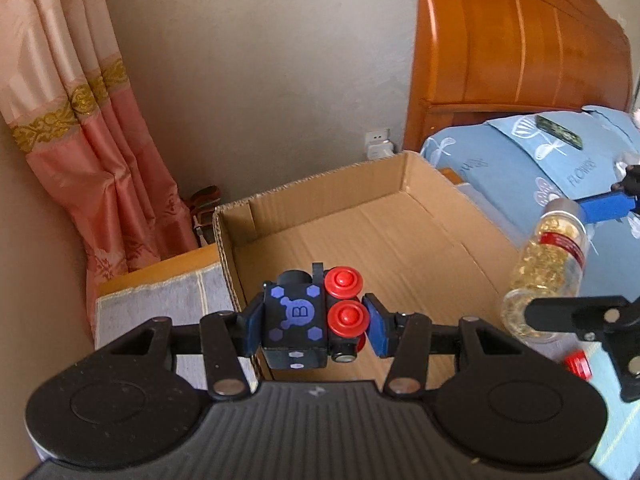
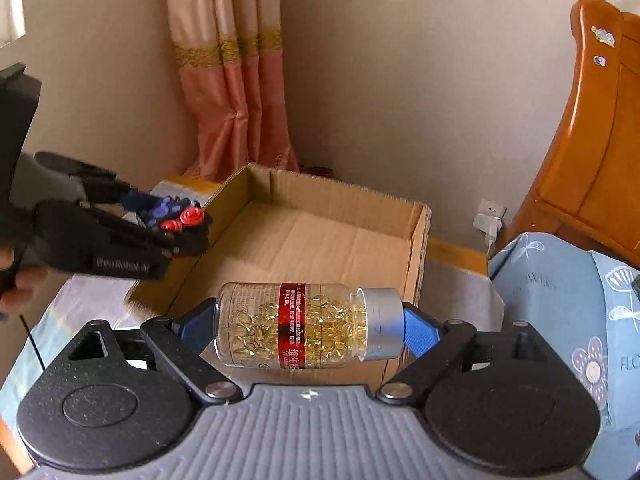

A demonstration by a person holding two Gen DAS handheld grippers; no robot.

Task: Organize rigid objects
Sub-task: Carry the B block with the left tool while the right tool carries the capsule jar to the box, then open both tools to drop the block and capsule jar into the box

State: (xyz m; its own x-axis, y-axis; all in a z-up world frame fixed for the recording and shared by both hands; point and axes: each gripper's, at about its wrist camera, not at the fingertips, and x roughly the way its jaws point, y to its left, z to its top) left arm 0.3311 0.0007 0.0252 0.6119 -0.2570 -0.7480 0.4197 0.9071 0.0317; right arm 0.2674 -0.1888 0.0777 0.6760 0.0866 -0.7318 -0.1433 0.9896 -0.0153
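The left gripper [image 1: 316, 322] is clamped on a black toy block [image 1: 295, 320] with purple markings and red wheels, its blue pads pressing both sides, held above the near edge of an open cardboard box [image 1: 320, 196]. The right gripper [image 2: 308, 330] stands wide, its fingers [image 2: 420, 330] closed end to end on a clear capsule bottle [image 2: 296, 326] lying sideways, silver cap toward the right finger, above the box's near wall. The bottle holds yellow softgels and bears a red label band. The box's brown floor shows nothing inside.
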